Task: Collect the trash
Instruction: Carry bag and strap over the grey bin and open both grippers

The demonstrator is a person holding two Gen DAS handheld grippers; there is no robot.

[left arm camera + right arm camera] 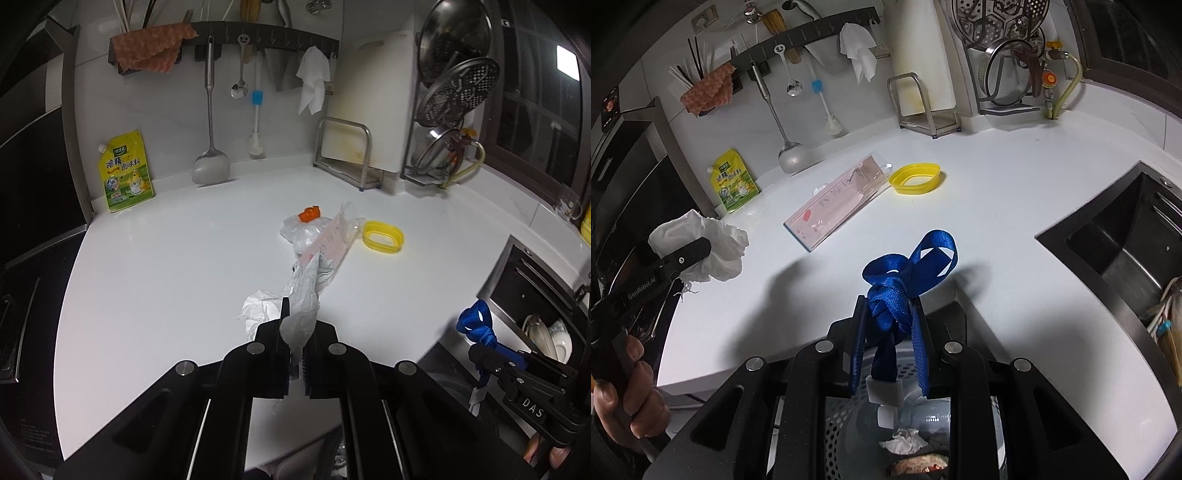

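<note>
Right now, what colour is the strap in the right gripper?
Bright blue: the strap, seen best in the right wrist view.

Cool, fairly dim overhead light falls on the glossy white table (166, 258), which glares softly at its middle and carries soft grey shadows below the knotted blue webbing strap (905, 280), while both fisheye views bow straight edges, darken to black at the corners and blur slightly.
</note>
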